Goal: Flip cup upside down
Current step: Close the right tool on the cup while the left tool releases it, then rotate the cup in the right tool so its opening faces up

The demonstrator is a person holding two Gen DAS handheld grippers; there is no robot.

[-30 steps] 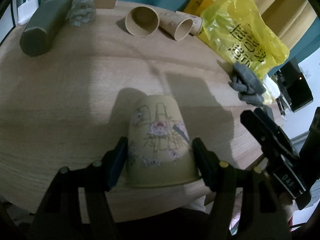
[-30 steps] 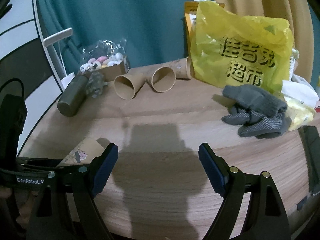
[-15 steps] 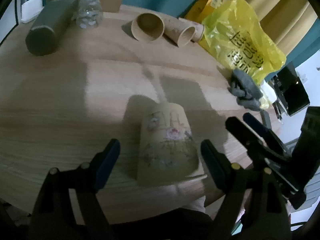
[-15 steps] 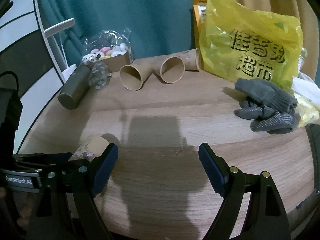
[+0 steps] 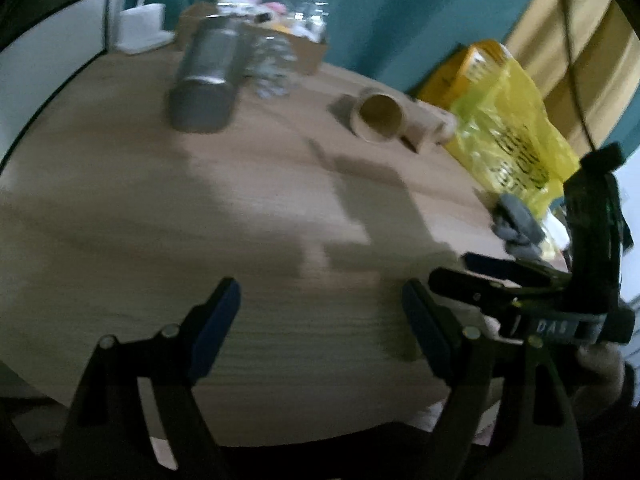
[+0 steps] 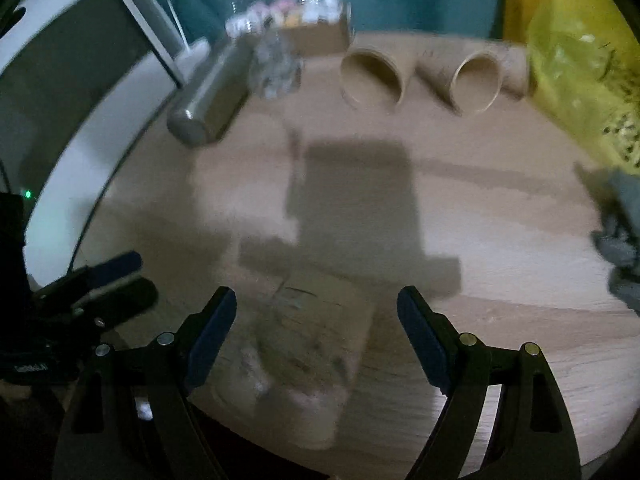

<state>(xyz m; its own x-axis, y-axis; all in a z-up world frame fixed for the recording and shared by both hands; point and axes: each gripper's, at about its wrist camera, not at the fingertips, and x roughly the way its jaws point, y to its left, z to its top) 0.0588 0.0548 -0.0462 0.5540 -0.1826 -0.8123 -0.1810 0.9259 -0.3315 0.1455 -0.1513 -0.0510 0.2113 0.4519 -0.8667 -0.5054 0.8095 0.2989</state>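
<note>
Paper cup (image 6: pixel 308 356) blurred, base up, near table's (image 6: pixel 500 240) front edge | right gripper (image 6: pixel 316 332) spread around it | left gripper (image 5: pixel 320 324) spread, empty

Cup (image 6: pixel 308 356) motion-blurred, print unreadable; gloves (image 6: pixel 622 236) edge-cropped.

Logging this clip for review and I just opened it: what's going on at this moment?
A person holds a gripper in each hand over a round wooden table. Both are open and grip nothing. The printed paper cup stands rim-down near the table's front edge, between the open fingers of the right gripper, though blur hides any contact. The left gripper has only bare table in front of it. Two plain cups lie on their sides at the back.
</note>
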